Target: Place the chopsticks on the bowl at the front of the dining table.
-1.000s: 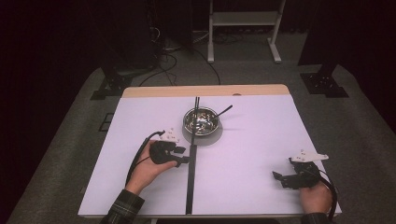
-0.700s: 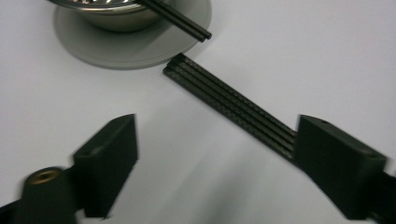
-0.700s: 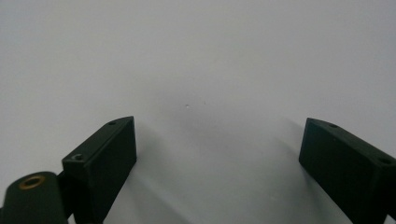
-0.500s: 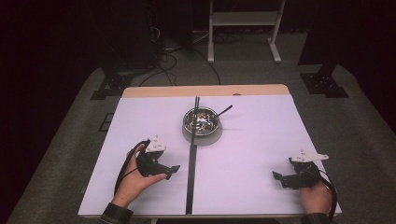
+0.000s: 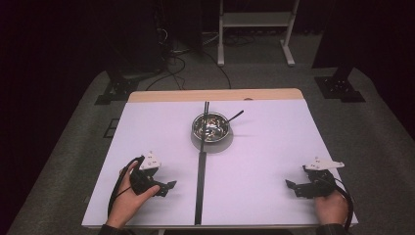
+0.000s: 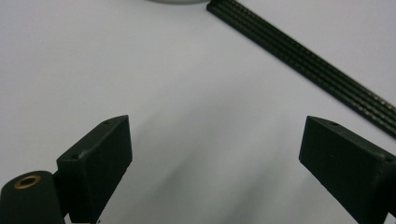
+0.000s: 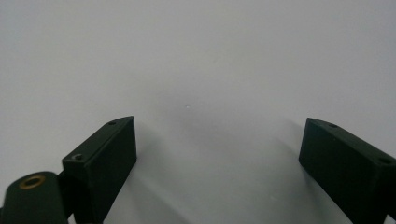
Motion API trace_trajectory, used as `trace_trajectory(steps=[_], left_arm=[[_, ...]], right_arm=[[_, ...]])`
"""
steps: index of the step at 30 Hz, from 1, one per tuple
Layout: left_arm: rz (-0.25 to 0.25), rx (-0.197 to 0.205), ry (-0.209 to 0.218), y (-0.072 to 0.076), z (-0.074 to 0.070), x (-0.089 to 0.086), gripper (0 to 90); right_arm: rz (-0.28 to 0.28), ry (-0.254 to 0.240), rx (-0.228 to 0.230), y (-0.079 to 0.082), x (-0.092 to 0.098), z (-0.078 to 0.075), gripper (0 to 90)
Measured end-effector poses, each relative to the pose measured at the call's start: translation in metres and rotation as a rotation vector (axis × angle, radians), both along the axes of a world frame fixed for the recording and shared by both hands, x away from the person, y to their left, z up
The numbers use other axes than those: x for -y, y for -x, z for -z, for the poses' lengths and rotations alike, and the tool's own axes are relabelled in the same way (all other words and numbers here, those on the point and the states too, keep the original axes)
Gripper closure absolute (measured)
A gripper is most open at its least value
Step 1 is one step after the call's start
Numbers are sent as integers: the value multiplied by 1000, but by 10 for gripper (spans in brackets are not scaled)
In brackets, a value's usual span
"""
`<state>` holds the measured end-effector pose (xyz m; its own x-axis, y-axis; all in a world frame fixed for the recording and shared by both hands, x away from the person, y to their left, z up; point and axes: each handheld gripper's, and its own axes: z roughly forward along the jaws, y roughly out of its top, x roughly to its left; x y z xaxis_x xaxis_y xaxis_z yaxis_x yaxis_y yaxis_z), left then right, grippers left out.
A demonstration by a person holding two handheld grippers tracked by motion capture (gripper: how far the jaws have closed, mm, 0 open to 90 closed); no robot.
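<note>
A metal bowl point(image 5: 211, 127) stands on a grey disc at the middle of the white table point(image 5: 264, 147), with a dark utensil handle point(image 5: 236, 115) sticking out to its right. A black strip point(image 5: 200, 181) runs down the table's centre line. My left gripper point(image 5: 166, 187) rests low at the near left, pointing toward the strip. In the left gripper view its jaws point(image 6: 215, 154) have just been opening and stand open with bare table between them; the strip point(image 6: 303, 60) crosses the upper right. My right gripper point(image 5: 289, 186) lies at the near right, open point(image 7: 217, 149) over bare table.
A wooden edge point(image 5: 215, 95) borders the table's far side. Beyond it, on the dark floor, are stand feet point(image 5: 112, 90), cables point(image 5: 176, 63) and a white frame point(image 5: 254, 29). Wide white surface lies on both sides of the strip.
My left hand has drawn back from the strip near the bowl, moving left and toward the near edge, and its jaws have spread apart. The right hand has stayed put.
</note>
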<state>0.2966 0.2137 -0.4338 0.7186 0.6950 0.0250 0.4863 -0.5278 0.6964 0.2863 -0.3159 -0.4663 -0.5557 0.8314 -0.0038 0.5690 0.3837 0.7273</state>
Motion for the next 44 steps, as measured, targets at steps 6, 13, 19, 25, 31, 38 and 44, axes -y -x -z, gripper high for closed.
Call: trace_trajectory(steps=[6, 13, 19, 25, 31, 38, 44], left_arm=[[-34, -7, -18, 4, 7, -10, 86], [-56, -19, -27, 8, 13, -20, 86], [-63, -32, -32, 10, 19, -22, 86], [-64, -17, -13, 13, 22, -25, 86], [-53, 18, 23, 16, 26, -29, 78], [-43, 28, 31, 18, 28, -31, 75], [-43, 25, 33, 18, 28, -31, 74]], right_arm=[[1, 0, 0, 0, 0, 0, 95], [0, 0, 0, 0, 0, 0, 95], [1, 0, -1, 0, 0, 0, 95], [1, 0, -1, 0, 0, 0, 95], [1, 0, 0, 0, 0, 0, 95], [2, 0, 1, 0, 0, 0, 95], [3, 0, 0, 0, 0, 0, 95]])
